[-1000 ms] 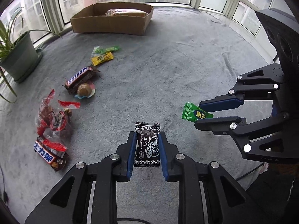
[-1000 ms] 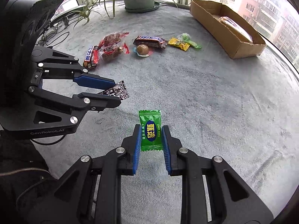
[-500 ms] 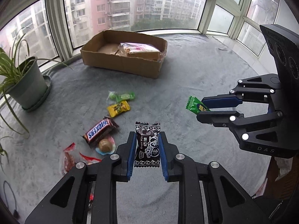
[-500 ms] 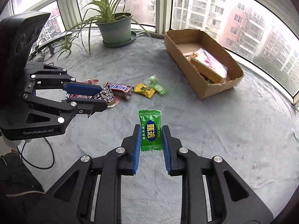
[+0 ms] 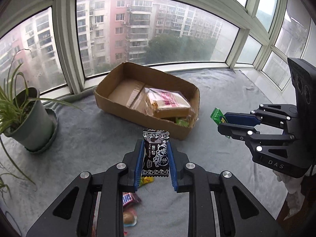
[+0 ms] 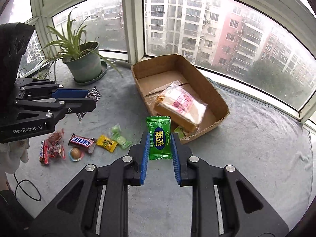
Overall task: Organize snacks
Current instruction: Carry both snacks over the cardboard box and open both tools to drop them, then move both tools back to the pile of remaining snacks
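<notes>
The left gripper [image 5: 155, 159] is clamped on a black candy [image 5: 156, 154], held upright with its long axis pointing away along the fingers; white print covers its wrapper and both ends are crimped. The right gripper [image 6: 159, 145] pinches a green candy [image 6: 158, 137] the same way, upright, a blue oval label on its front. Both hang above the grey cloth [image 6: 256, 148], near the box [image 6: 221, 98], which holds a bagged cake [image 6: 180, 103]. More snacks [image 6: 82, 140] lie in a row to the left.
</notes>
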`<action>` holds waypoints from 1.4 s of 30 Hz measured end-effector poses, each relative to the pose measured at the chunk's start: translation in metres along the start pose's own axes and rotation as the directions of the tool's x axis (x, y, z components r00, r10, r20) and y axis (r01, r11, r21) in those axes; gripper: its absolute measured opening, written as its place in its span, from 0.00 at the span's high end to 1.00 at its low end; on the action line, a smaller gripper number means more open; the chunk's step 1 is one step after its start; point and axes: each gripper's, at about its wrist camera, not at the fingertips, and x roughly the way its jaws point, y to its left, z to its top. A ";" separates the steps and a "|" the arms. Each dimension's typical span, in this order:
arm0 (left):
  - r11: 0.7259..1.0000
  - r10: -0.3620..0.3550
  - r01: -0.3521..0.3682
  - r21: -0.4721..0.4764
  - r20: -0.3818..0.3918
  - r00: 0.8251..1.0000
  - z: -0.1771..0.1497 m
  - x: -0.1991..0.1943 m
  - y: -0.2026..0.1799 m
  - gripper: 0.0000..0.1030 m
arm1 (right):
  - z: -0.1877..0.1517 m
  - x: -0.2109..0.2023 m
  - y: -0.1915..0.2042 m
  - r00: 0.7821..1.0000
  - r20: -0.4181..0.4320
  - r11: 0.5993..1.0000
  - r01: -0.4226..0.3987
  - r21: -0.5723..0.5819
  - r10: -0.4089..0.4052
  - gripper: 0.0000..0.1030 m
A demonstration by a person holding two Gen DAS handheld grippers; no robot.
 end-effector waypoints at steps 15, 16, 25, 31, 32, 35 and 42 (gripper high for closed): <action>0.992 -0.001 0.002 -0.124 0.015 1.000 0.050 0.072 0.023 0.79 | 0.031 0.068 -0.052 0.999 -0.035 0.995 0.044 0.085 -0.041 0.78; 0.992 0.008 -0.006 -0.125 0.017 1.000 0.051 0.075 0.023 0.79 | 0.031 0.070 -0.053 0.998 -0.037 0.995 0.047 0.089 -0.044 0.78; 0.991 0.027 -0.023 -0.129 0.033 0.999 0.062 0.095 0.024 0.79 | 0.034 0.086 -0.064 0.996 -0.036 0.990 0.091 0.105 -0.087 0.78; 0.990 0.025 -0.021 -0.136 0.028 0.999 0.067 0.095 0.025 0.58 | 0.033 0.080 -0.061 0.995 -0.022 0.990 0.101 0.094 -0.100 0.34; 0.991 0.028 -0.024 -0.130 0.034 0.999 0.067 0.092 0.026 0.58 | 0.033 0.078 -0.059 0.995 -0.019 0.991 0.097 0.089 -0.095 0.34; 0.991 0.031 -0.024 -0.130 0.049 0.998 0.068 0.080 0.029 0.58 | 0.035 0.068 -0.051 0.995 -0.004 0.993 0.095 0.072 -0.095 0.34; 0.991 0.029 -0.015 -0.132 0.105 0.994 0.065 0.021 0.046 0.58 | 0.038 0.032 -0.027 0.998 0.042 0.998 0.045 0.044 -0.047 0.34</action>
